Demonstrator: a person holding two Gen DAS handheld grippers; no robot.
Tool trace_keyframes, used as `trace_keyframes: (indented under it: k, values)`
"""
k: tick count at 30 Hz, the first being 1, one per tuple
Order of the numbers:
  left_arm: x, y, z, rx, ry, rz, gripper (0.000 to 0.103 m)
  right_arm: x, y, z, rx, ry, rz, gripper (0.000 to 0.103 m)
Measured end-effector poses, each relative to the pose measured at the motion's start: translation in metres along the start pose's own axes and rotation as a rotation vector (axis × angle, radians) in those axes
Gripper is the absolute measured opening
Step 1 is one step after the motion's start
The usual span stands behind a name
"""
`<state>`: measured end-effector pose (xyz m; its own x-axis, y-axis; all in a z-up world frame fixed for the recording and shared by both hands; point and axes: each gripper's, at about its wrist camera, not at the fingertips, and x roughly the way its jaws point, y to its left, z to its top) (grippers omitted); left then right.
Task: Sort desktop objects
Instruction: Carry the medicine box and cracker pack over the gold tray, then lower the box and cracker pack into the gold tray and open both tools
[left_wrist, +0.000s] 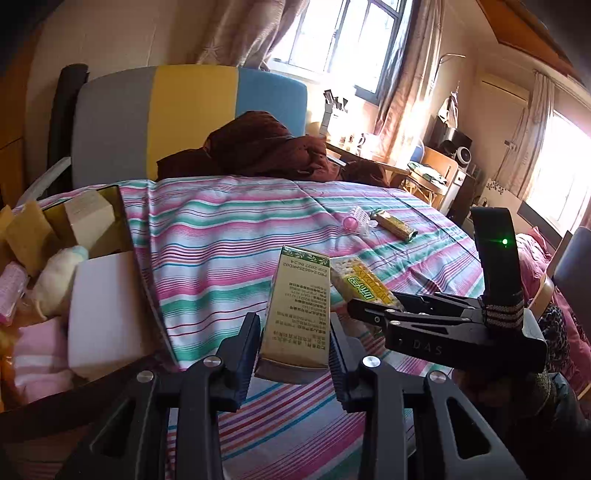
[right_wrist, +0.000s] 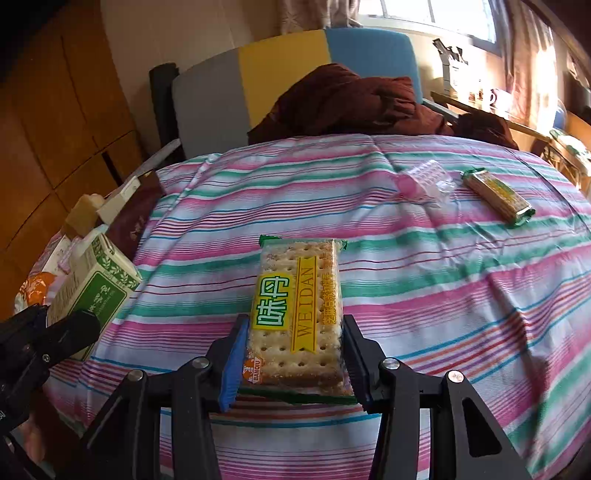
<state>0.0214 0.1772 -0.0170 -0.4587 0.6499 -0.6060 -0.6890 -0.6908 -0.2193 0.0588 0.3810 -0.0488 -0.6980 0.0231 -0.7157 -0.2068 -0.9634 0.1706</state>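
My left gripper (left_wrist: 295, 339) is shut on a tall beige and green carton (left_wrist: 297, 310), held upright above the striped cloth; the same carton (right_wrist: 92, 284) shows at the left of the right wrist view. My right gripper (right_wrist: 293, 354) is shut on a packet of crackers (right_wrist: 299, 314) with a yellow label, lifted just above the cloth; the same packet (left_wrist: 362, 284) shows behind the carton in the left wrist view. A second cracker packet (right_wrist: 496, 195) and a pink clear-wrapped item (right_wrist: 421, 181) lie on the cloth at the far right.
A striped cloth (left_wrist: 240, 236) covers the surface. At its left edge sits a box (left_wrist: 92, 240) holding a white block, a plush toy, cartons and pink cloth. A brown garment (left_wrist: 258, 147) lies heaped at the far side before a grey, yellow and blue chair back.
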Motion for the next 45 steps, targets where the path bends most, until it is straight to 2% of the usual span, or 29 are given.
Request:
trace_keyframes:
  k: [5,11,16,20,23,31,33,34,37,45]
  values:
    - [-0.034,0.028,-0.002,-0.047,-0.061,0.078,0.035,-0.005,0.043,0.008,-0.088,-0.019,0.068,0.049]
    - [-0.072,0.089,-0.001,-0.16,-0.133,0.23,0.035,-0.01,0.098,0.022,-0.184,-0.045,0.17,0.049]
    - [-0.091,0.139,-0.005,-0.256,-0.152,0.338,0.035,-0.006,0.147,0.034,-0.269,-0.05,0.252,0.049]
    - [-0.091,0.164,-0.005,-0.28,-0.136,0.391,0.035,0.008,0.181,0.043,-0.325,-0.039,0.268,0.049]
    - [-0.089,0.175,-0.006,-0.286,-0.125,0.413,0.036,0.02,0.198,0.049,-0.346,-0.022,0.267,0.049]
    - [-0.077,0.191,-0.005,-0.3,-0.089,0.429,0.036,0.048,0.212,0.062,-0.335,0.022,0.252,0.05]
    - [-0.074,0.192,-0.005,-0.296,-0.076,0.425,0.038,0.052,0.213,0.062,-0.335,0.028,0.243,0.052]
    - [-0.074,0.191,-0.004,-0.295,-0.077,0.42,0.043,0.054,0.213,0.062,-0.334,0.033,0.24,0.054]
    - [-0.075,0.188,-0.004,-0.292,-0.085,0.419,0.047,0.054,0.21,0.061,-0.323,0.029,0.242,0.054]
    - [-0.084,0.186,-0.008,-0.321,-0.1,0.425,0.047,0.037,0.192,0.061,-0.269,-0.012,0.272,0.058]
